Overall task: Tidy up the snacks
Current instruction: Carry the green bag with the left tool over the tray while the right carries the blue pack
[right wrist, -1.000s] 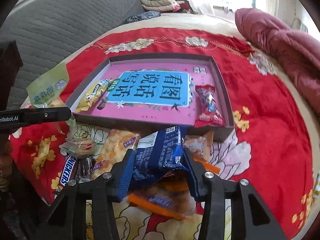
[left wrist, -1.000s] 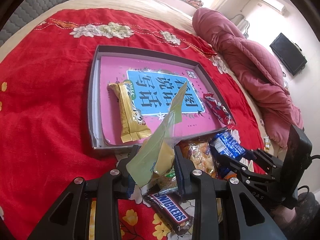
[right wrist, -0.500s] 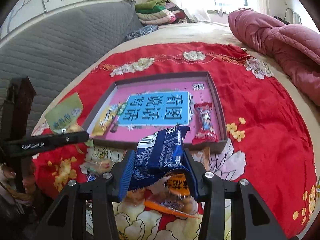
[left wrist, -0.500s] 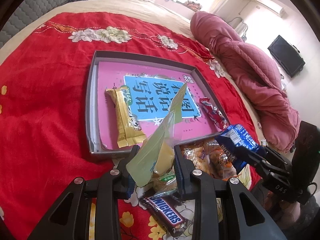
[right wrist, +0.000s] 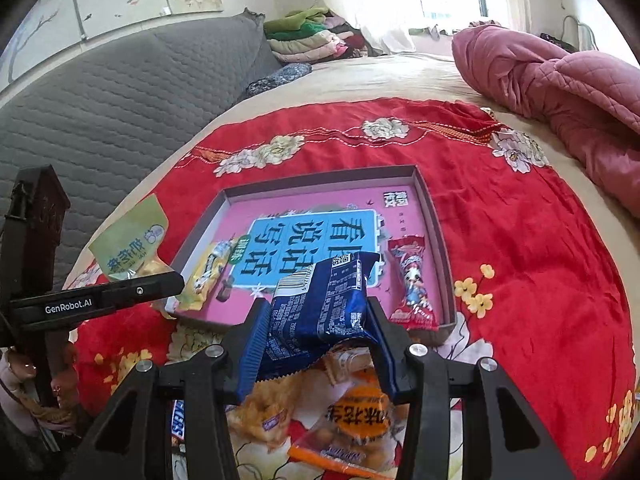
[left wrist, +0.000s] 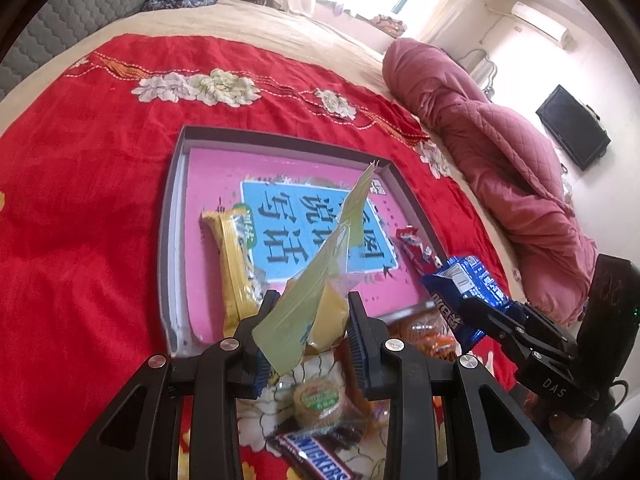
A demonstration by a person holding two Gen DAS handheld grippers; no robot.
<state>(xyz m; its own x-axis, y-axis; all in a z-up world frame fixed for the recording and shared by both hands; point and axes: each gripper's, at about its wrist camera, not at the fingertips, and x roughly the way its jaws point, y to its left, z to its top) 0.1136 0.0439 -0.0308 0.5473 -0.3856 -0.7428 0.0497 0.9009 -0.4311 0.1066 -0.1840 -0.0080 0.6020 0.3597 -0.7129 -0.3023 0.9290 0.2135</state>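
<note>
My left gripper is shut on a pale green snack packet, which it holds up at the near edge of the grey tray. The same packet shows at the left of the right wrist view. My right gripper is shut on a dark blue snack packet, raised over the loose pile; from the left wrist view that packet hangs at the right. Inside the tray, on a pink book, lie a yellow snack bar and a red wrapped snack.
Loose snacks lie on the red floral blanket under the grippers: a Snickers bar, a round cake pack and orange packs. A rolled pink quilt lies at the right, a grey padded headboard at the left.
My right gripper has risen with the blue packet, lifting it off the pile toward the tray's near edge. The left gripper has kept nearly still with the green packet.
</note>
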